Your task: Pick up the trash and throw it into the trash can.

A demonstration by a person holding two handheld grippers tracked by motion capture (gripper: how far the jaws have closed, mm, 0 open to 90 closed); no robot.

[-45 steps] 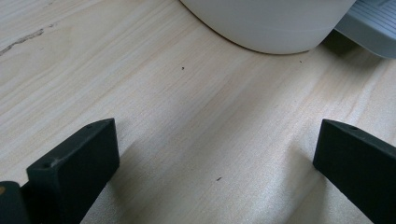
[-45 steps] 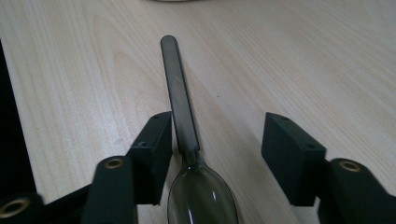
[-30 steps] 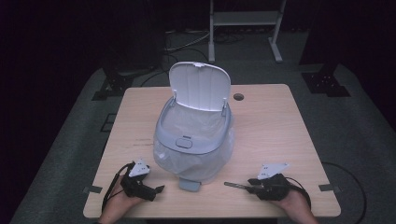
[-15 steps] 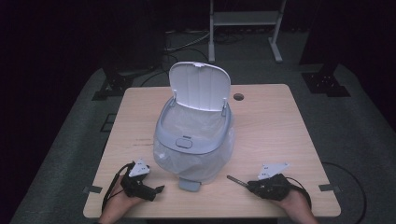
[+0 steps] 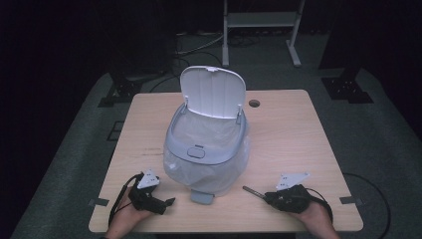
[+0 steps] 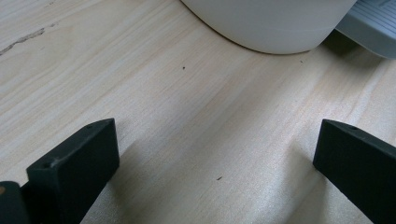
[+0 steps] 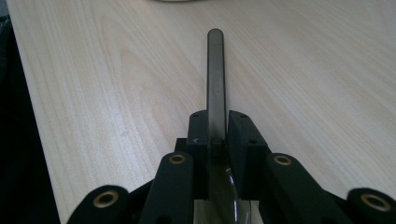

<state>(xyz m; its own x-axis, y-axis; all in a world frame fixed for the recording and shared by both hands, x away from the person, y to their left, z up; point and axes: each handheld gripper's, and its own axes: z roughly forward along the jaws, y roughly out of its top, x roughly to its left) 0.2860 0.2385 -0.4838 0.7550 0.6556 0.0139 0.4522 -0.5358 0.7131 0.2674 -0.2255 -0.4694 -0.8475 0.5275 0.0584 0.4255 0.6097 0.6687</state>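
In the high view, both hands rest low at the counter's [image 5: 298,129] near edge, the bin [image 5: 206,149] between them. The left gripper view shows the left claw [image 6: 215,154] wide open, empty. The right gripper view shows the right claw [image 7: 216,126] clamped on a flat dark stick [image 7: 215,79] pointing forward over the counter.

Looks like a lab or recording studio: black-curtained walls all round, grey carpet [image 5: 74,164] underfoot, a lone pale wooden table [image 5: 283,134] with a cable hole [image 5: 254,103], a white metal stand [image 5: 259,20] behind, dark equipment bases [image 5: 347,89] and cables on the floor.
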